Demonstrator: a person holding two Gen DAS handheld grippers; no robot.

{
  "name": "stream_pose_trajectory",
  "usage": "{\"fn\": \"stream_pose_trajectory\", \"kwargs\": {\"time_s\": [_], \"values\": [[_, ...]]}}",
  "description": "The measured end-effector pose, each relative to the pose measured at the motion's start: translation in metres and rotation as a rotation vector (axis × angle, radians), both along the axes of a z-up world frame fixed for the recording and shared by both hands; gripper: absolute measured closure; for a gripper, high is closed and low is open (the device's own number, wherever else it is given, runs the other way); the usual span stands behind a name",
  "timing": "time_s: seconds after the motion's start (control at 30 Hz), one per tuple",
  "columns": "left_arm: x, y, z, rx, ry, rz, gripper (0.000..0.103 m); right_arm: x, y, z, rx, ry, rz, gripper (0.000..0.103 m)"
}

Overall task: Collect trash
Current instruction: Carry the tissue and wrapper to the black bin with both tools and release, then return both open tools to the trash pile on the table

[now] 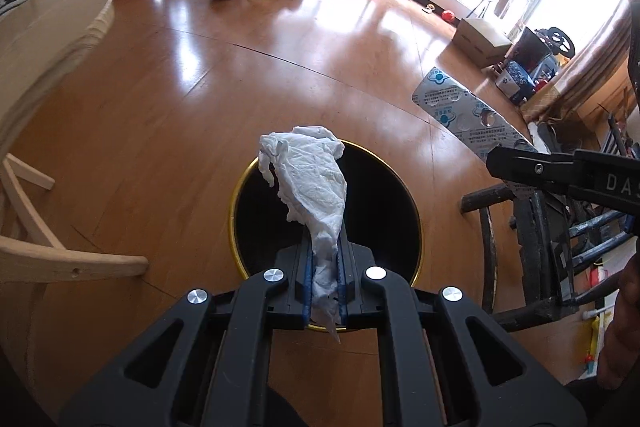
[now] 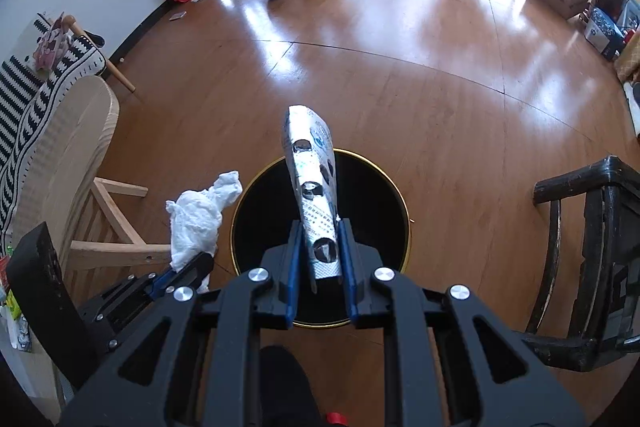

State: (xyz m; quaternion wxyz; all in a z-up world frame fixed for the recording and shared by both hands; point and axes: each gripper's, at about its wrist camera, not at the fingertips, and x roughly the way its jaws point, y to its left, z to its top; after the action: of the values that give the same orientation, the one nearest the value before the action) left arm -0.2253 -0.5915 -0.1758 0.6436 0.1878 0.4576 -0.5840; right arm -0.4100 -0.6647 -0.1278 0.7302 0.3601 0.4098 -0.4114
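Left wrist view: your left claw is clamped on the crumpled tissue, which hangs at frame centre directly over the open bin.

Right wrist view: your right claw pinches the blister pack, long axis pointing up-frame, above the bin's mouth.

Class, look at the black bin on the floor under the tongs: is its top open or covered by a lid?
Open. The bin shows a bare gold rim around a dark interior, with no lid across it in either view.
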Motion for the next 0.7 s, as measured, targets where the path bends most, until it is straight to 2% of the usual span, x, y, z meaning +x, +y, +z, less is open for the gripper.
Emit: {"fn": "stream_pose_trajectory", "kwargs": {"time_s": [0.13,0.2,0.23,0.27,0.47,0.57,0.6,0.63,0.7], "values": [[0.000,-0.006,-0.004,0.009,0.023,-0.017,0.092,0.001,-0.001,-0.003,0.000,0.001,-0.005,0.085],[-0.002,-0.010,-0.007,0.016,0.022,-0.024,0.073,0.001,-0.002,-0.004,0.001,0.000,-0.010,0.085],[-0.004,-0.009,-0.008,0.015,0.016,-0.020,0.046,0.000,-0.003,-0.004,0.002,0.000,-0.014,0.085],[-0.004,-0.008,-0.007,0.005,0.011,-0.014,0.030,0.000,-0.004,-0.004,0.004,-0.001,-0.016,0.085],[0.003,-0.007,-0.002,-0.010,0.017,0.025,0.026,0.003,-0.005,-0.006,0.019,0.002,-0.020,0.080],[0.014,-0.003,0.003,-0.010,0.041,0.055,0.025,0.007,-0.005,-0.005,0.020,-0.001,-0.020,0.063],[0.018,0.000,0.007,-0.014,0.044,0.065,0.025,0.009,-0.005,-0.003,0.014,-0.003,-0.018,0.044],[0.020,0.003,0.010,-0.019,0.044,0.074,0.023,0.011,-0.004,-0.002,0.006,-0.002,-0.015,0.036],[0.027,0.011,0.019,-0.034,0.037,0.093,0.020,0.018,-0.002,0.002,-0.005,-0.001,-0.003,0.036]]}}
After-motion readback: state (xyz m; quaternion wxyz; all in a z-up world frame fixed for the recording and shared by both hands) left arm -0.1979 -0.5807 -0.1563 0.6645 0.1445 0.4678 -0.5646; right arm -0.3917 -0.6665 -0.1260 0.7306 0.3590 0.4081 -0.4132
